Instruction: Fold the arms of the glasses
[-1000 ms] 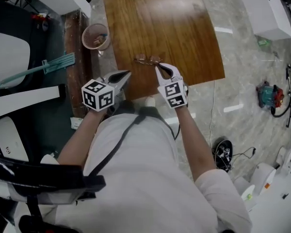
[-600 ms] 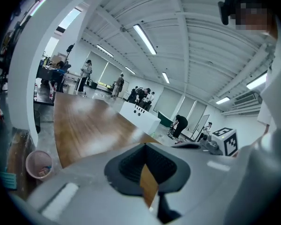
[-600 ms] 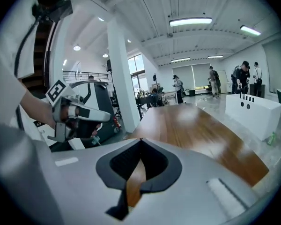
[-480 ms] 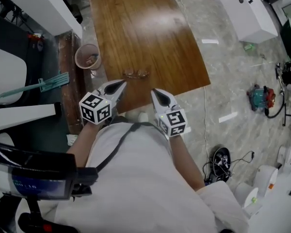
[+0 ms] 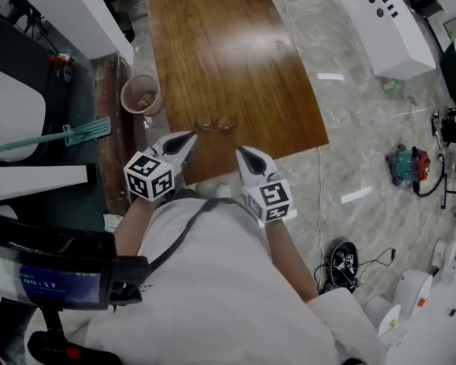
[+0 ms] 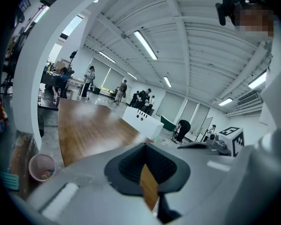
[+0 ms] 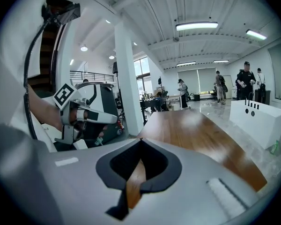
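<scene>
A pair of brown-framed glasses [image 5: 215, 125] lies on the wooden table [image 5: 228, 44], close to its near edge. Whether its arms are folded is too small to tell. My left gripper [image 5: 191, 136] hovers just short of the glasses, to their left, shut with nothing in it. Short of them on the right, over the table's edge, my right gripper [image 5: 240, 152] is also shut and empty. In the left gripper view the left gripper [image 6: 145, 145] has its tips pressed together, and the right gripper [image 7: 140, 140] looks the same in its own view. The glasses show in neither gripper view.
A pink bin [image 5: 140, 95] with scraps stands on the floor left of the table, and a teal broom [image 5: 76, 134] lies beside it. A long white unit [image 5: 380, 21] stands at the far right. Cables and a red-teal device [image 5: 406, 162] lie on the floor.
Both grippers have drawn back from the glasses toward the person and risen. The right gripper was at the glasses a second ago and now is apart from them. The glasses stay on the table.
</scene>
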The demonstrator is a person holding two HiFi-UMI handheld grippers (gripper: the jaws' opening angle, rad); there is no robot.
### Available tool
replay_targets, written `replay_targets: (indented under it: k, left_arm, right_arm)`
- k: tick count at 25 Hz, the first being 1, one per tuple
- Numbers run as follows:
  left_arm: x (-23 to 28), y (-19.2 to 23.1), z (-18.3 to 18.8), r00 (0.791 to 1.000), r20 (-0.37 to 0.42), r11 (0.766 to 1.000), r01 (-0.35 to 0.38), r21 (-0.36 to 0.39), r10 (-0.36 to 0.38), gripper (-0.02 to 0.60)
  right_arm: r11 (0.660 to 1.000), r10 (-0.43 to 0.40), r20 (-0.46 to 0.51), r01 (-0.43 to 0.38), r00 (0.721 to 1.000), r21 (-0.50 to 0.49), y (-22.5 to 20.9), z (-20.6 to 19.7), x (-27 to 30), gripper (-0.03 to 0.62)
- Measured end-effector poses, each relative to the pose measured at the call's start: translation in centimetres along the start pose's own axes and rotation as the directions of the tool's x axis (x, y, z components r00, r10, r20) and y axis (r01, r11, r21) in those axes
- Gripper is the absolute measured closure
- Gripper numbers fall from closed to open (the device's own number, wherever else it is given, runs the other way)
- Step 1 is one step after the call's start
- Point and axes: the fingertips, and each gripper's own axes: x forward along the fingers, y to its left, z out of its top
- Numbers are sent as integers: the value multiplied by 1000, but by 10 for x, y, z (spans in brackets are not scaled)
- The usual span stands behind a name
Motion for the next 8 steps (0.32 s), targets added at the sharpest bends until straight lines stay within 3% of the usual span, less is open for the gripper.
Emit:
replay_targets:
  k: [8]
  left_arm:
    - [-2,13,6,1000,3,1000,-5,0,5,577]
  right_arm:
    - [1000,-14,-5,14,1000,1,-3,6,12,586]
